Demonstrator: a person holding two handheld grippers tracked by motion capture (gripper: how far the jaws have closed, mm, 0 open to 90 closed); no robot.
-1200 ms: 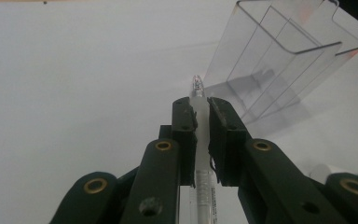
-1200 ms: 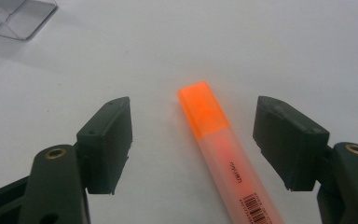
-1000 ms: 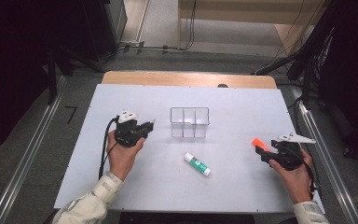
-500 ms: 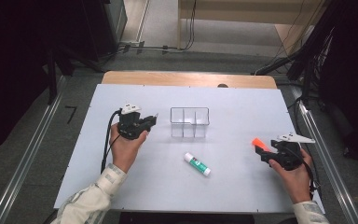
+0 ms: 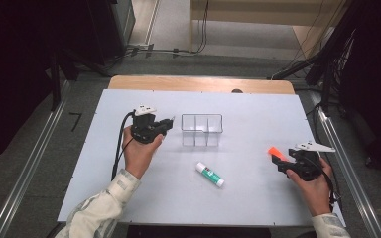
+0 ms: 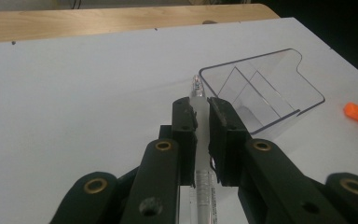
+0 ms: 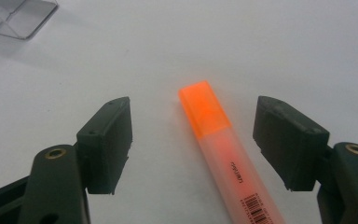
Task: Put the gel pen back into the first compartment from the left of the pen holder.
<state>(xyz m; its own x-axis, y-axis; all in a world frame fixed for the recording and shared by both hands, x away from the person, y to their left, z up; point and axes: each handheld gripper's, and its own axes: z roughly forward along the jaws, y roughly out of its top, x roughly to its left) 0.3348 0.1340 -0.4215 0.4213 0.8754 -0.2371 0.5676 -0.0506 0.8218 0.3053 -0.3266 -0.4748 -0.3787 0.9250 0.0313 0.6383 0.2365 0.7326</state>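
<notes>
Black jaws of the left gripper (image 6: 201,112) were clenched on a clear-barrelled pen (image 6: 196,95), whose tip stuck out just past the pads toward the near corner of a clear plastic organiser tray (image 6: 279,79). From the high view the left gripper (image 5: 164,124) sat just left of that tray (image 5: 202,130), raised off the sheet in the person's left hand (image 5: 139,151), its cable looping back along the sleeve.

Right gripper (image 7: 193,140): jaws released and standing wide, one on each side of an orange highlighter (image 7: 219,144), neither pad touching it. The highlighter lay flat on the white sheet, its orange cap end pointing away from the gripper and a barcode on the barrel near the lower edge. From the high view the right gripper (image 5: 284,162) rested low at the right side of the table, with the highlighter's orange cap (image 5: 274,151) showing just ahead of it.

Glue stick (image 5: 210,174), white with a green label: lying loose on the white table top (image 5: 258,119) between the two hands, in front of the tray and apart from both grippers.
</notes>
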